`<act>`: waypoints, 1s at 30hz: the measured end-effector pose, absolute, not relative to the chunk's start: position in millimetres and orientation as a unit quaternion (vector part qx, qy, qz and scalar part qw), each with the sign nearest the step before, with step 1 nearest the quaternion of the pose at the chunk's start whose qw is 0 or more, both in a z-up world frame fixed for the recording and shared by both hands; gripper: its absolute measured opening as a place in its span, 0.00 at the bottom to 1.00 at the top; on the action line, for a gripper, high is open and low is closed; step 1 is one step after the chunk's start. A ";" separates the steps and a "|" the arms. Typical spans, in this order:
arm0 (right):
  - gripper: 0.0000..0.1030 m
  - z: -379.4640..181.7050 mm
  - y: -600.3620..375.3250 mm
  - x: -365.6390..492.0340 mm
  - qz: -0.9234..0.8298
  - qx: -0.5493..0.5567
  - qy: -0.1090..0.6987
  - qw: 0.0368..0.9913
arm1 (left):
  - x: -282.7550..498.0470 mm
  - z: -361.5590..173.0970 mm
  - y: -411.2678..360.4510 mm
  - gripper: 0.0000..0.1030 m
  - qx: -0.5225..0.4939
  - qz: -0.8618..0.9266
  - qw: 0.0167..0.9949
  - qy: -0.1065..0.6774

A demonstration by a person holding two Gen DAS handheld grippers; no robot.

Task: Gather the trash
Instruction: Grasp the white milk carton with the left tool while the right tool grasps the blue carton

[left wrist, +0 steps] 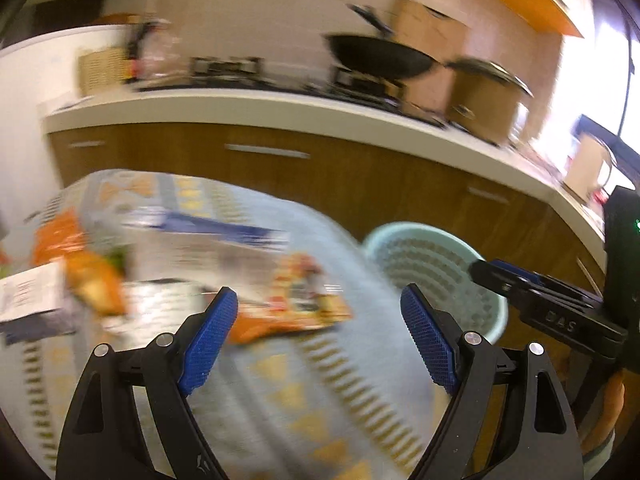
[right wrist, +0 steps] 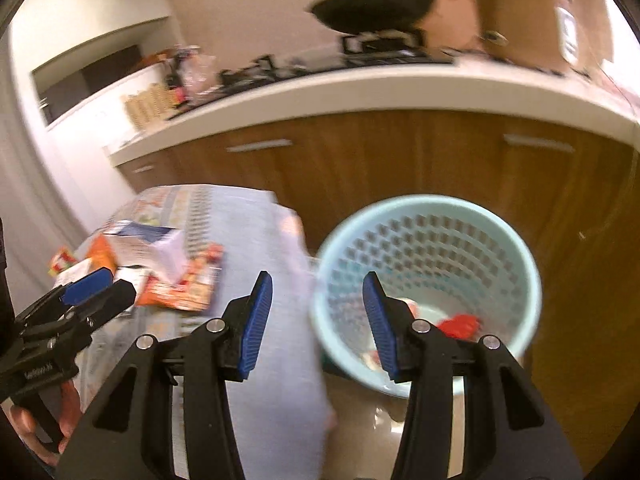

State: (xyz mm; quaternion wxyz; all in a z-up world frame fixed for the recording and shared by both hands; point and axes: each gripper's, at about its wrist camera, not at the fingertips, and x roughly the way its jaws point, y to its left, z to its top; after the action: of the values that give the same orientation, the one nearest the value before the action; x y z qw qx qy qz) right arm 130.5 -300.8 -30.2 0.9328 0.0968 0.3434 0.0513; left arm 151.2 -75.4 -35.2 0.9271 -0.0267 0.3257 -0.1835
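Both grippers hang empty near the pale-blue basket (right wrist: 430, 280) — the left gripper (left wrist: 320, 314) with jaws wide apart above an orange snack wrapper (left wrist: 288, 308), the right gripper (right wrist: 318, 308) partly open and holding nothing just in front of the basket's rim. Red scraps (right wrist: 460, 326) already lie inside the basket, so a fresh pick seems due. Crinkled wrappers and a white paper carton (right wrist: 160, 246) lie left of the basket on the cloth-covered worktop (right wrist: 248, 216) — thin, slippery film calling for a low pinch.
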 end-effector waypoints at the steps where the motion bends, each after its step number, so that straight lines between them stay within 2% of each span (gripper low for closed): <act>1: 0.42 -27.6 -287.8 131.7 0.063 0.094 0.341 0.933 | 150.3 -33.2 -59.7 0.79 -0.029 -0.159 0.933 0.322; 7: 0.42 -35.1 -207.7 134.2 0.138 0.085 0.334 0.928 | 155.8 -37.0 14.8 0.79 -0.021 -0.001 0.950 0.313; 14: 0.42 -60.2 -136.1 136.8 0.192 0.051 0.351 0.915 | 196.7 -64.6 54.0 0.80 0.012 0.086 0.929 0.360; 20: 0.42 -64.2 -123.3 139.3 0.195 0.028 0.351 0.915 | 206.1 -77.1 47.6 0.80 0.075 0.137 0.919 0.363; 24: 0.42 -66.2 -128.3 139.6 0.199 0.040 0.354 0.913 | 196.4 -76.7 54.0 0.76 0.076 0.158 0.916 0.361; 30: 0.42 -65.8 -125.4 137.0 0.206 0.034 0.352 0.912 | 164.2 -71.7 84.4 0.76 0.052 0.190 0.914 0.355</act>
State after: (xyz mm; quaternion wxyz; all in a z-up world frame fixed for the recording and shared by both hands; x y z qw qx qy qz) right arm 137.0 -125.4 -65.8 0.9125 0.0343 0.3517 0.2062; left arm 164.2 84.4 -71.7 0.9138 0.0519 0.3550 0.1903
